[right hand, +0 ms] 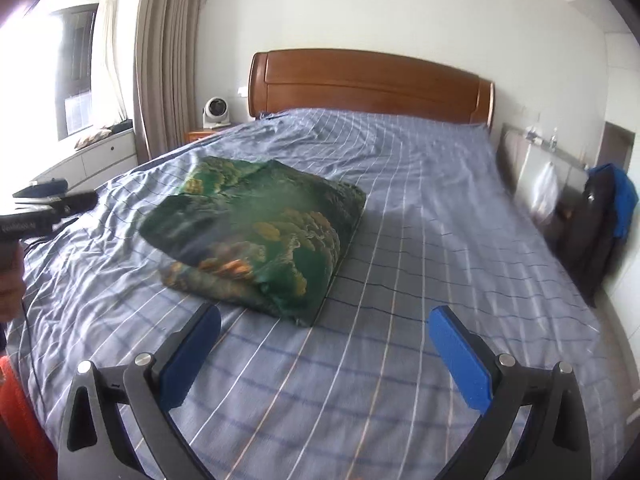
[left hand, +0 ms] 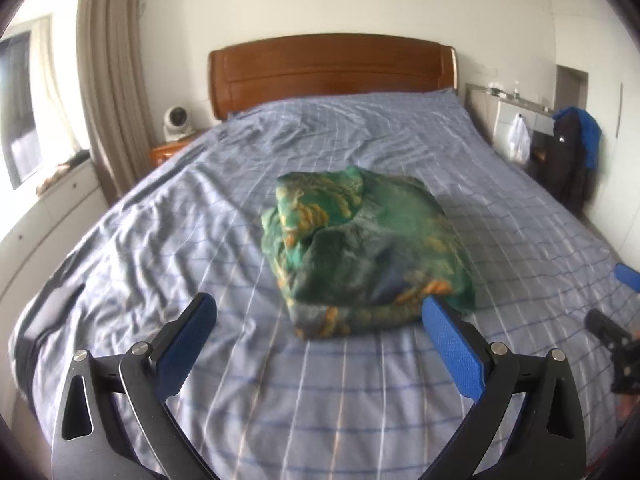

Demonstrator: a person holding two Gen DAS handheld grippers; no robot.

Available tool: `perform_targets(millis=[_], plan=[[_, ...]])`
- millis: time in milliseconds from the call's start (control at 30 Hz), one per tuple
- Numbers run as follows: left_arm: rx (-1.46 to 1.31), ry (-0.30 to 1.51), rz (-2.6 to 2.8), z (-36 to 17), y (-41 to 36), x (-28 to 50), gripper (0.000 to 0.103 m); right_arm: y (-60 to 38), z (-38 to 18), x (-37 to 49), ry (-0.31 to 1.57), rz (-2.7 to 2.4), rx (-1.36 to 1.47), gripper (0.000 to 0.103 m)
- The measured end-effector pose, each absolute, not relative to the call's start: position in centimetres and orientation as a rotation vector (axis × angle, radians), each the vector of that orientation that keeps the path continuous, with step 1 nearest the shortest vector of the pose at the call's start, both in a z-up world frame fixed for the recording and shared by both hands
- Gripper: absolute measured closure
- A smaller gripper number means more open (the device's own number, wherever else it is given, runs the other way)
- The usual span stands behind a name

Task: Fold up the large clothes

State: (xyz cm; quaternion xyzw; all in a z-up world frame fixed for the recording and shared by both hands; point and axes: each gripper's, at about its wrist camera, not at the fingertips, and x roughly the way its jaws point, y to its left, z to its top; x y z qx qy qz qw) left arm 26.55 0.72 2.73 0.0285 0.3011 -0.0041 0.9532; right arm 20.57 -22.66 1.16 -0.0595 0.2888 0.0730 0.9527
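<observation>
A green garment with yellow and orange print (left hand: 366,248) lies folded into a thick, roughly square bundle on the blue striped bedsheet (left hand: 160,240). In the left wrist view my left gripper (left hand: 320,308) is open, its blue pads (left hand: 454,346) wide apart, just short of the bundle's near edge with nothing between them. In the right wrist view the same bundle (right hand: 260,232) lies ahead and to the left. My right gripper (right hand: 325,320) is open over bare sheet (right hand: 420,240), empty. Part of the right gripper (left hand: 612,336) shows at the right edge of the left wrist view.
A wooden headboard (left hand: 332,66) stands at the far end of the bed. A white fan (left hand: 176,122) sits on a nightstand at the left, by curtains and a window. Dark and blue clothes (left hand: 576,148) hang by a cabinet on the right. The other gripper's body (right hand: 44,210) shows at the left.
</observation>
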Motion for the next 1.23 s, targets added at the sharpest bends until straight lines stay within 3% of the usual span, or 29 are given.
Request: perform_targets(millis=[300, 767, 1233], plan=[[0.092, 0.582, 0.070, 3.5, -1.4, 20.5, 0.000, -23.0, 3.1, 14.4, 0.536, 0.117, -0.081, 0.000], [0.081, 0.673, -0.059, 2.2, -1.9, 12.4, 0.000, -20.1, 3.0, 7.2, 0.682, 0.126, -0.004, 0.000], [0.102, 0.697, -0.057, 1.3, -3.4, 11.2, 0.000, -19.3, 1.8, 4.7, 0.702, 0.126, -0.020, 0.000]])
